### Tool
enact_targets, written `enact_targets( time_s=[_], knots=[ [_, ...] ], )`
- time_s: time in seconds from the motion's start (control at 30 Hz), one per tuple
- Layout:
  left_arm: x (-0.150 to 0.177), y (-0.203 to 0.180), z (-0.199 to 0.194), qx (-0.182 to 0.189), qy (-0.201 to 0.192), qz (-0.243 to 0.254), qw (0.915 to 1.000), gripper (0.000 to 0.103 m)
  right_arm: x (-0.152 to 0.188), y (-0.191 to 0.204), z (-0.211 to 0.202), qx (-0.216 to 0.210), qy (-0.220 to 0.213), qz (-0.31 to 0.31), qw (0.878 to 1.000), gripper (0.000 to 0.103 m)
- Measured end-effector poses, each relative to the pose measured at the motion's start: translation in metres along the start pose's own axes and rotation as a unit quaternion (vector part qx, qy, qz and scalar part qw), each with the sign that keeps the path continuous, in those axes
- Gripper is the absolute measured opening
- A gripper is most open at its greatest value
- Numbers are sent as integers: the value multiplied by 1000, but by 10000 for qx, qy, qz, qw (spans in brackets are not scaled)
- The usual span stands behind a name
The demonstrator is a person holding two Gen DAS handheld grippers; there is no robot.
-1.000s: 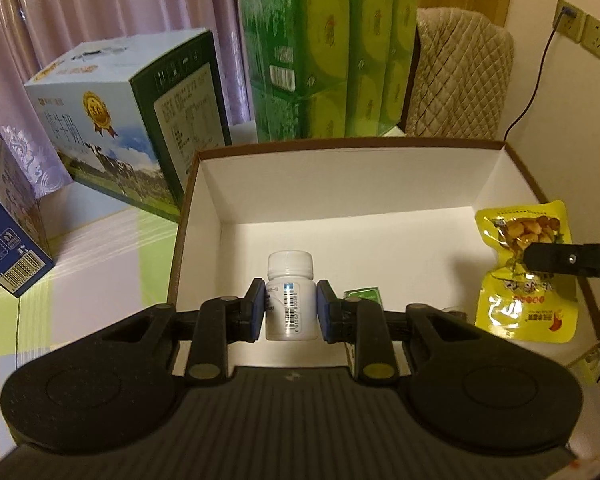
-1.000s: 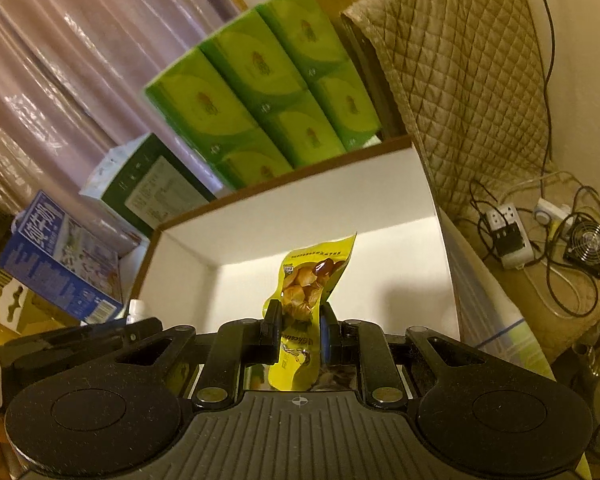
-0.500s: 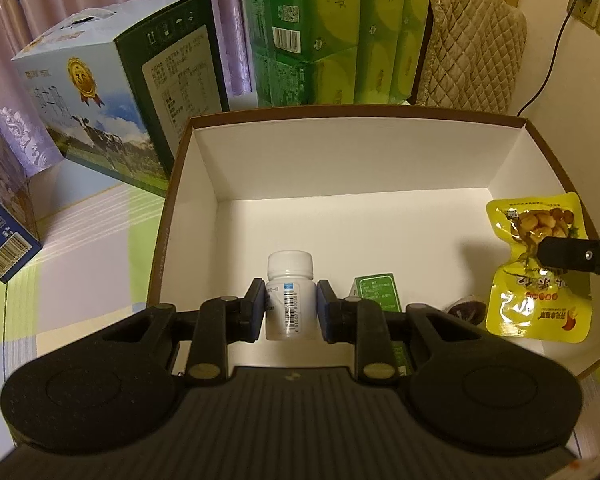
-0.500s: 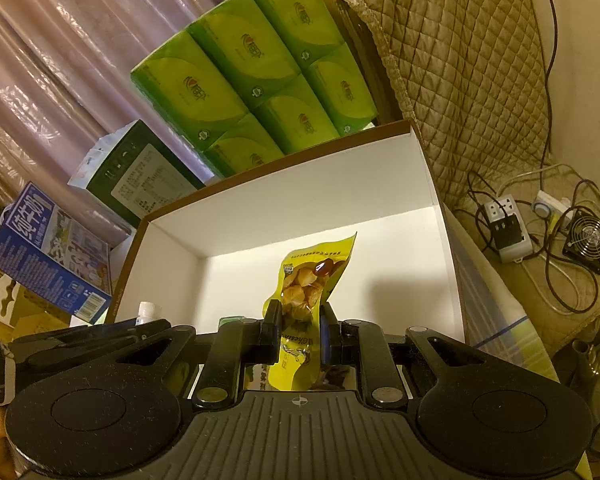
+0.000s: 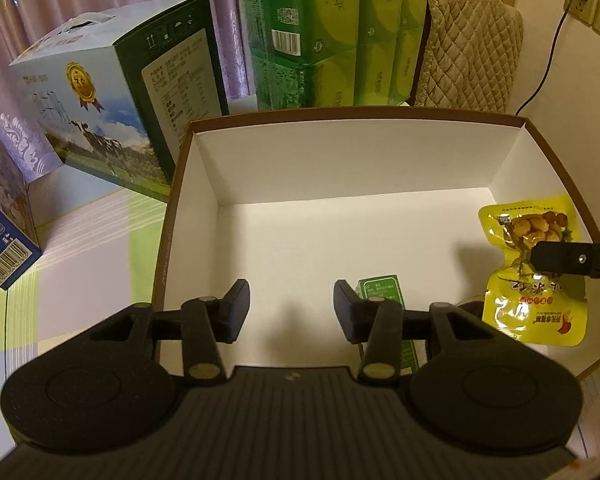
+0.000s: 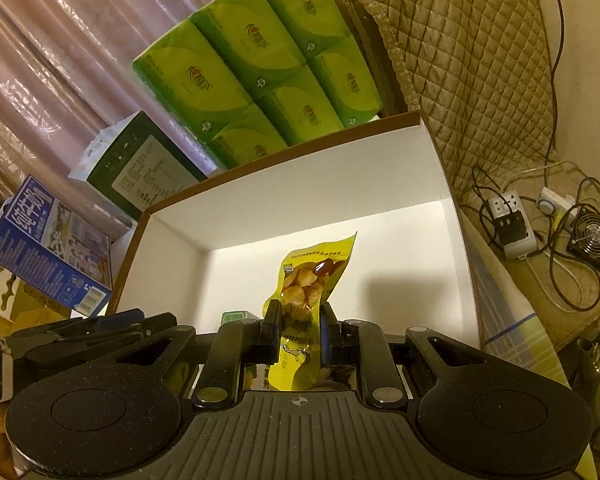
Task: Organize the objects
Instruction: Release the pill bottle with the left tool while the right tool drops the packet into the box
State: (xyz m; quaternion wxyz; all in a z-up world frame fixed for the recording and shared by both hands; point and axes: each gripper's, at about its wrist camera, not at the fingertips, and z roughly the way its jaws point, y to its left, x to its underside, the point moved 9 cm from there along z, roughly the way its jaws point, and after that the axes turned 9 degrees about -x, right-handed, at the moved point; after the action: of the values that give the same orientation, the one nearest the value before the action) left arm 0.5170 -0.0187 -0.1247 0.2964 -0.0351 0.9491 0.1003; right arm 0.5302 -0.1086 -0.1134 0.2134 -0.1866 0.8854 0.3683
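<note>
A white box with a brown rim (image 5: 360,114) lies open below both grippers. My left gripper (image 5: 292,300) hangs open over its near left floor, with nothing between the fingers. The white bottle shows in neither view. A small green carton (image 5: 380,288) lies on the box floor by the left gripper's right finger. My right gripper (image 6: 300,320) is shut on a yellow snack packet (image 6: 312,276), held upright above the right side of the box (image 6: 300,184). In the left wrist view the packet (image 5: 536,312) hangs at the far right.
Behind the box stand green tissue packs (image 5: 332,28), a milk carton case (image 5: 112,108) and a blue box (image 5: 0,240). A quilted cover (image 5: 468,48) sits at the back right. A power strip (image 6: 508,224), cables and a small fan (image 6: 592,236) lie to the right of the box.
My left gripper has opened and the white bottle it held is gone from view. Both grippers have moved further over the box; the right one still grips the packet.
</note>
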Motion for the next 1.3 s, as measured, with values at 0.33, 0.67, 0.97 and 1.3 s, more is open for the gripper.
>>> enact_targets(
  time_s=[0.33,0.67,0.97,1.3],
  knots=[
    [-3,9,-7,20,-36,-117,9999,42,1,10,7,-25,66,-110,9999,15],
    [-5,13,-18,63,-147,-227,9996,56,-13,22,0,-286,-289,-73,9991,34],
    [-7,15,-31,115,-235,-274,9993,64,-13,27,-16,-247,-389,-180,9988,59],
    [-4,15,-50,142,-356,-313,9988,75,0,29,-36,-8,-407,-360,9985,66]
  ],
)
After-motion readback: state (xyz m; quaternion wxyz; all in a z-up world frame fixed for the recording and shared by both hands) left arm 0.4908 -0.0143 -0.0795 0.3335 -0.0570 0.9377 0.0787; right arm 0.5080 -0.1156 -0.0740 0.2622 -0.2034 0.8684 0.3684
